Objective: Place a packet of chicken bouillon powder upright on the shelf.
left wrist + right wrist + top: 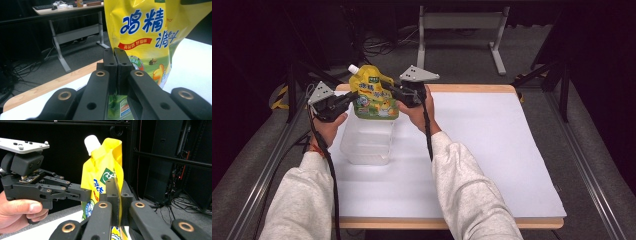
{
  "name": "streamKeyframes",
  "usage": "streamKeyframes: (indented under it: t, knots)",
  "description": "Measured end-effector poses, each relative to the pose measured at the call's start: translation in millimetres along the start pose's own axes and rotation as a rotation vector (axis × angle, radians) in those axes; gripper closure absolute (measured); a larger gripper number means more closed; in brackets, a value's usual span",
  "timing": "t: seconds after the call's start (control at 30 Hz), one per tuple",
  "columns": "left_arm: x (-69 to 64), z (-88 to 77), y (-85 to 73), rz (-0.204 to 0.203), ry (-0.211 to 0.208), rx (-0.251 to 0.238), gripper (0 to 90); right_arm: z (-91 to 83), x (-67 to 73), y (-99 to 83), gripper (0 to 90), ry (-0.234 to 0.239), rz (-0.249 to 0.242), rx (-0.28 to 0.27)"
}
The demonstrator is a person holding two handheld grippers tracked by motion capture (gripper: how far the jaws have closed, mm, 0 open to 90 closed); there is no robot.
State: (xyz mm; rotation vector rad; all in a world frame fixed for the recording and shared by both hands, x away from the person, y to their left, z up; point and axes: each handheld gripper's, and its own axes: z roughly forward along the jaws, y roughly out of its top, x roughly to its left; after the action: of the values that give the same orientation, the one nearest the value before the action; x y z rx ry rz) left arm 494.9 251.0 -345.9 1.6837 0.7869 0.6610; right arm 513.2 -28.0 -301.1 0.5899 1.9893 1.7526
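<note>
A yellow spouted pouch (372, 95) with a white cap and blue lettering hangs upright above a clear plastic container (367, 140) on the white table sheet. My left gripper (351, 97) is shut on the pouch's left edge, and my right gripper (388, 90) is shut on its right edge. In the left gripper view the jaws meet on the pouch (142, 32) at its side seam, left gripper (116, 62). In the right gripper view my right gripper (116, 192) pinches the pouch (102, 170) edge, with the left gripper (82, 193) clamped on the far side.
The clear container stands at the table's left rear, under the pouch. The white sheet (482, 150) stretches to the right and front over a wooden tabletop (452, 222). A metal table frame (462, 30) stands on the floor behind.
</note>
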Motion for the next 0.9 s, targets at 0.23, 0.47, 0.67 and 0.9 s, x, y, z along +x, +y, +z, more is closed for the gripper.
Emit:
streamKeyframes:
  t: [0.23,0.47,0.67,0.9]
  knots:
    - [8.9,0.0,-10.9,-0.039,0.001,-0.013,86.9,10.9,1.9,-8.8,90.0,0.008,-0.012,0.021]
    - [12.6,-0.6,-19.8,-0.050,-0.007,-0.007,86.7,17.3,2.8,-14.2,90.0,0.016,-0.003,0.030]
    - [11.7,-2.7,-18.8,-0.037,-0.007,0.001,86.9,19.0,6.9,-16.7,90.0,0.006,0.001,0.048]
    - [8.2,-1.7,-22.4,-0.018,-0.010,0.033,88.0,14.8,5.3,-24.1,89.9,0.007,0.015,0.067]
